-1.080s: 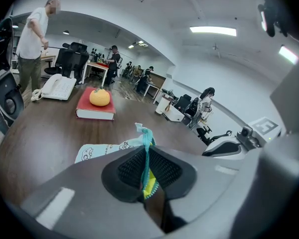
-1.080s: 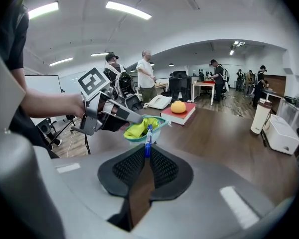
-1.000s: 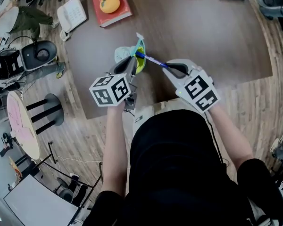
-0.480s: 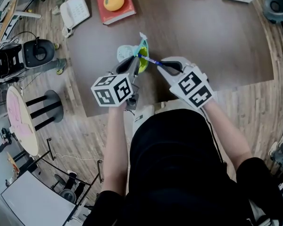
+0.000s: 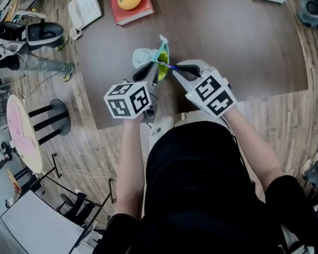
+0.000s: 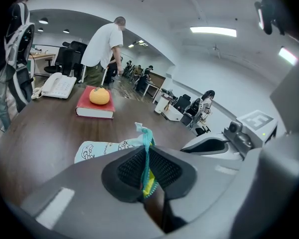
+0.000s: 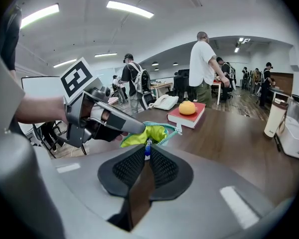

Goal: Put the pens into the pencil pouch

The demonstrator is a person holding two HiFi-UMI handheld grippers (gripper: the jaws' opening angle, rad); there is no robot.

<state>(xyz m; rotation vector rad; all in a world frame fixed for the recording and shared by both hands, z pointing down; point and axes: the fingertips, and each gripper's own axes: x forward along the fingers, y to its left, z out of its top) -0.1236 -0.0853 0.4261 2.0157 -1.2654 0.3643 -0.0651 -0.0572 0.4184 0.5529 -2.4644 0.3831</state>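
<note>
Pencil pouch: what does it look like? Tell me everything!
The pencil pouch looks like soft cloth: pale outside with cartoon prints, lime-yellow inside, a teal zipper, unzipped. It lies on the brown table, its mouth held up open by the left gripper, which pinches the zipper edge. The right gripper holds a blue pen at its opening.

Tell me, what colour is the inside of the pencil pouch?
Bright yellow-green inside the pencil pouch; the right gripper view shows it best.

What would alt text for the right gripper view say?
The right claw grips a blue pen, aimed at the open pouch with yellow-green lining, which the left claw holds up. Behind, an orange sits on a red book on the table.
</note>
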